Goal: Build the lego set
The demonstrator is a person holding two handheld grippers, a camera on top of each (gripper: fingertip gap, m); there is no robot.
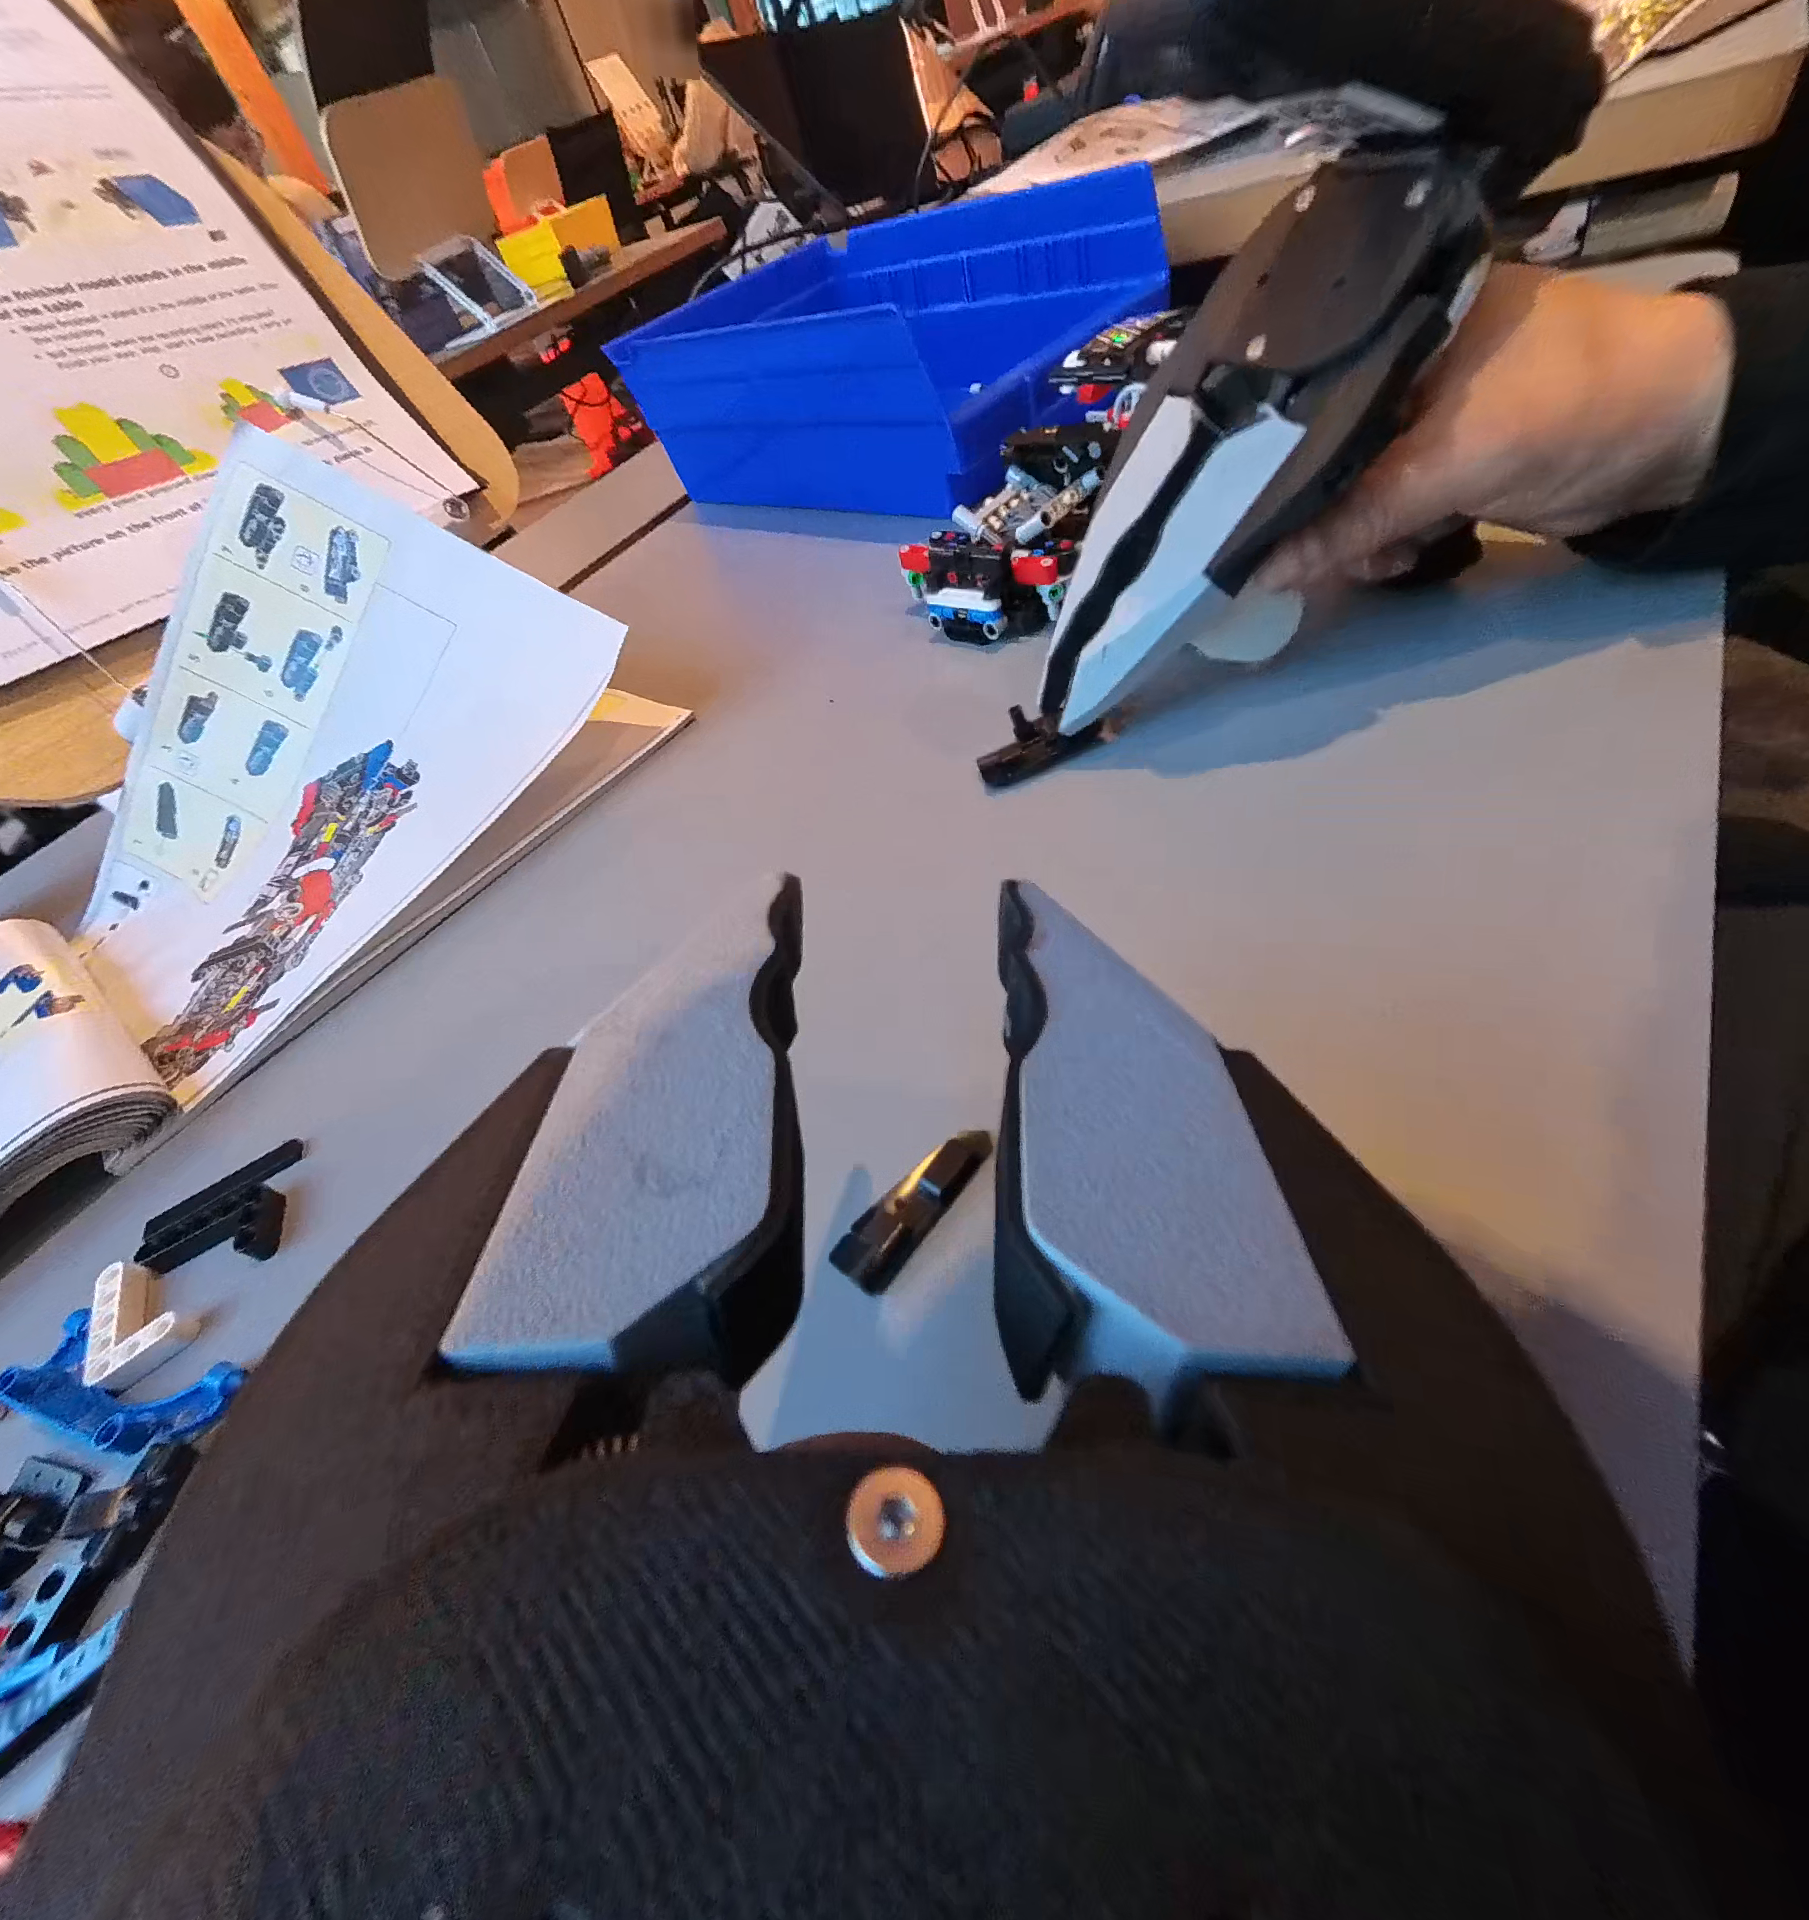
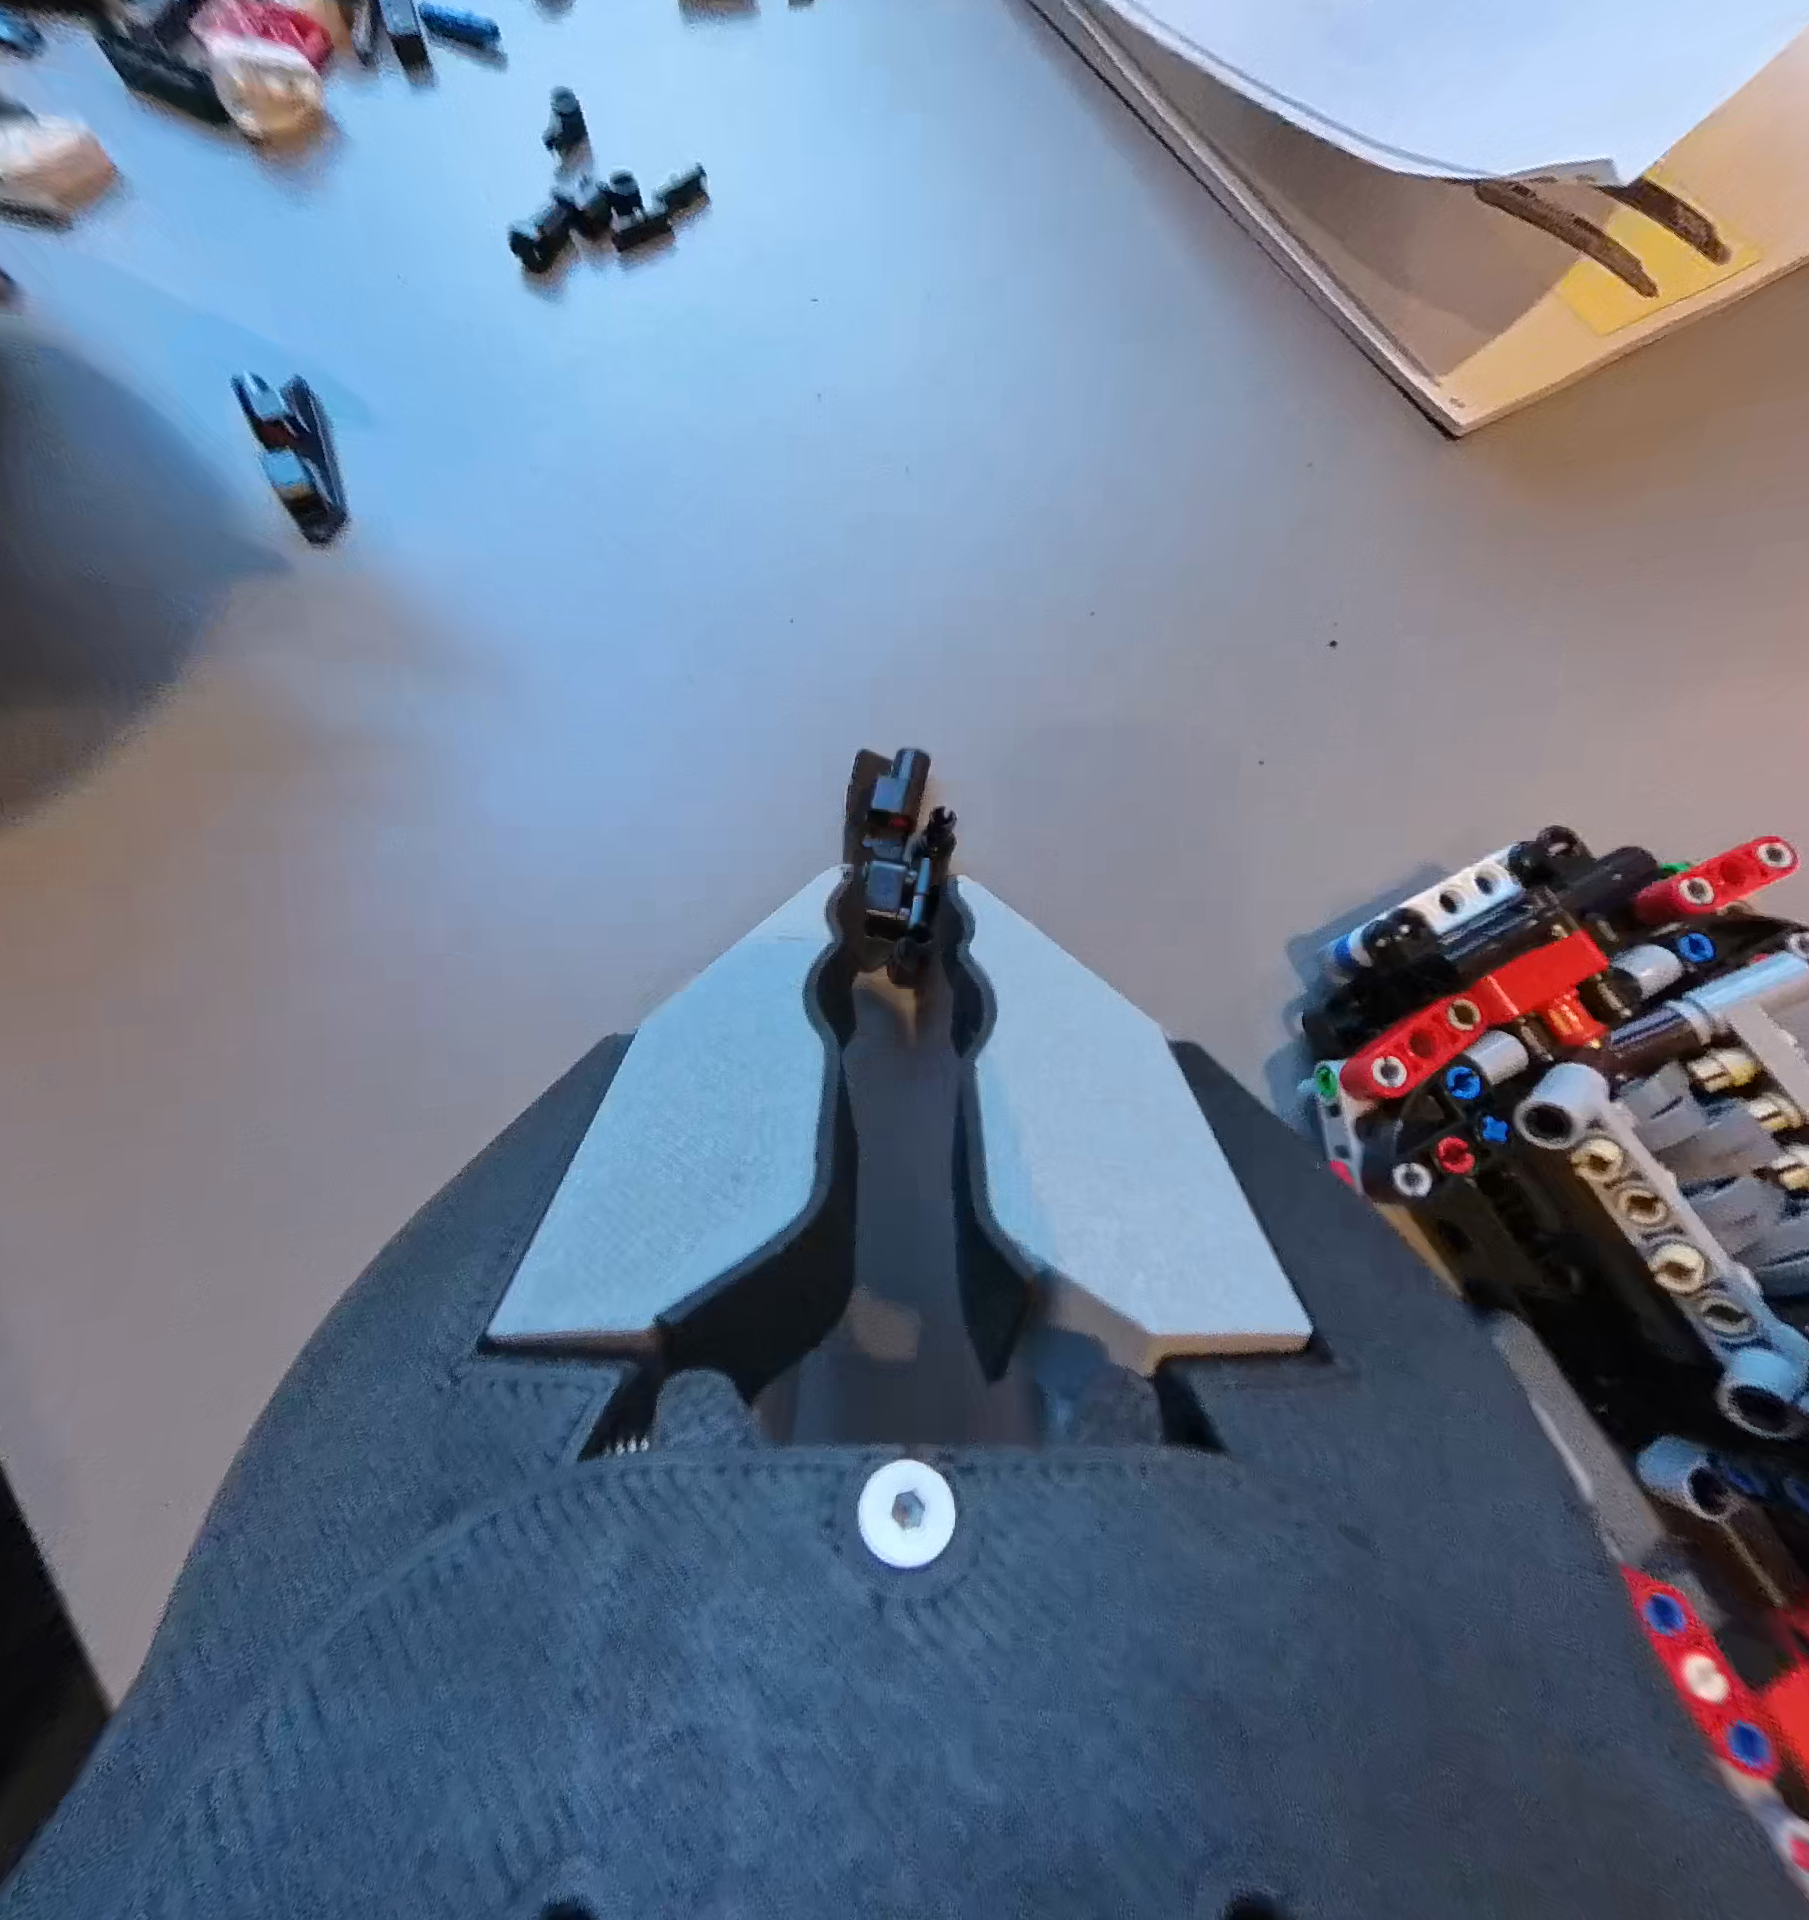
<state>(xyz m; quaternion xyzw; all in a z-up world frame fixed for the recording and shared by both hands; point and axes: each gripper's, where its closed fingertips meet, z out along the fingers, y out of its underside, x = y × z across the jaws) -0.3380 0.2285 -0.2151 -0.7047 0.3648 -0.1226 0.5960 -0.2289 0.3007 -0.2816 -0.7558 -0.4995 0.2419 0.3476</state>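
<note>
My left gripper [image 1: 900, 904] is open over the grey table, and a small black piece [image 1: 910, 1210] lies on the table between its fingers, untouched. My right gripper [image 2: 895, 894] is shut on a small black connector assembly [image 2: 895, 842], held at its fingertips low over the table. The left wrist view also shows the right gripper [image 1: 1051, 727] with that black assembly [image 1: 1025, 753] at its tip. The part-built model [image 2: 1565, 1122], black with red beams and grey parts, stands just right of the right gripper; it also shows in the left wrist view [image 1: 1004, 551].
An open instruction booklet [image 1: 287, 790] lies at the left. A blue bin [image 1: 879, 353] stands behind the model. Loose black, blue, white and red pieces [image 1: 100, 1371] lie at the lower left. Several black pins [image 2: 609, 213] and a black piece [image 2: 292, 457] lie farther off. About 15 centimetres separates my left fingertips from my right.
</note>
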